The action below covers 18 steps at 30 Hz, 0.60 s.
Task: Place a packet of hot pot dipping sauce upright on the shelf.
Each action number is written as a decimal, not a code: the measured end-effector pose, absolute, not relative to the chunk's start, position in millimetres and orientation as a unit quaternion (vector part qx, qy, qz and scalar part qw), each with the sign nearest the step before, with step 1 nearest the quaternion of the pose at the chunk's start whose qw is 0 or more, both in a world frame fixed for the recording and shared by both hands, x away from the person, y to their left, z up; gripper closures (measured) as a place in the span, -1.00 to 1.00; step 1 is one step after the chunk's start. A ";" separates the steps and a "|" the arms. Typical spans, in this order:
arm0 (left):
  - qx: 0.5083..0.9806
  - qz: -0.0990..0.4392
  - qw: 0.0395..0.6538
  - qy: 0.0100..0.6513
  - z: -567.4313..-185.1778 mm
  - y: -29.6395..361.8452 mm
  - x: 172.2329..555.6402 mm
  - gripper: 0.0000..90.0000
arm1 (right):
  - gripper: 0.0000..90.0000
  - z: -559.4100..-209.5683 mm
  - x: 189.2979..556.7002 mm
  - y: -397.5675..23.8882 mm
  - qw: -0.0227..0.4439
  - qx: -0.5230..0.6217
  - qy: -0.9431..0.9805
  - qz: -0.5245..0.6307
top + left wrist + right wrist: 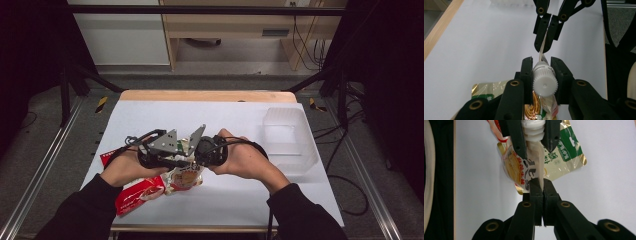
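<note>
A spouted snack pouch (186, 177) with orange print hangs between both grippers above the white table. In the left gripper view my left gripper (541, 62) is shut on the pouch's white ribbed cap (544, 81). Facing it, my right gripper (543, 47) pinches the pouch's thin edge. In the right gripper view my right gripper (541, 182) is shut on that flat edge of the pouch (517, 170). The left gripper (535, 147) holds the cap (532, 130) at the top. In the high view both grippers meet at mid-table, left (172, 155) and right (200, 150).
A gold and green packet (566, 157) lies on the table under the held pouch. A red packet (135, 192) lies near the front left edge. A clear plastic box (290, 140) stands at the right. The white table sheet (200, 112) stretches behind the hands.
</note>
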State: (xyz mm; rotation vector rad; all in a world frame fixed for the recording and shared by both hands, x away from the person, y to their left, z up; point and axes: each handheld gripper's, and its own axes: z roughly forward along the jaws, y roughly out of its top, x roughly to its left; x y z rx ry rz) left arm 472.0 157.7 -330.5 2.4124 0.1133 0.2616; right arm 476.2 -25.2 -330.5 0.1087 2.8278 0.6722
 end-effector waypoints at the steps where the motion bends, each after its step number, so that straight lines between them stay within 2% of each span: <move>1: 0.930 0.105 0.349 0.047 -330.5 158.4 471.8 0.61 | 0.99 -329.6 476.3 -25.7 0.116 0.039 0.965 0.231; 7: 0.926 0.118 0.354 0.057 -330.1 160.8 471.8 0.57 | 1.00 -322.3 475.9 -25.4 0.111 0.044 0.967 0.226; 12: 0.919 0.126 0.368 0.069 -331.9 162.5 473.8 0.10 | 1.00 -317.3 477.1 -25.7 0.110 0.042 0.968 0.221; 18: 0.908 0.132 0.390 0.076 -332.1 165.7 471.5 -0.31 | 1.00 -314.0 478.2 -27.8 0.111 0.049 0.969 0.213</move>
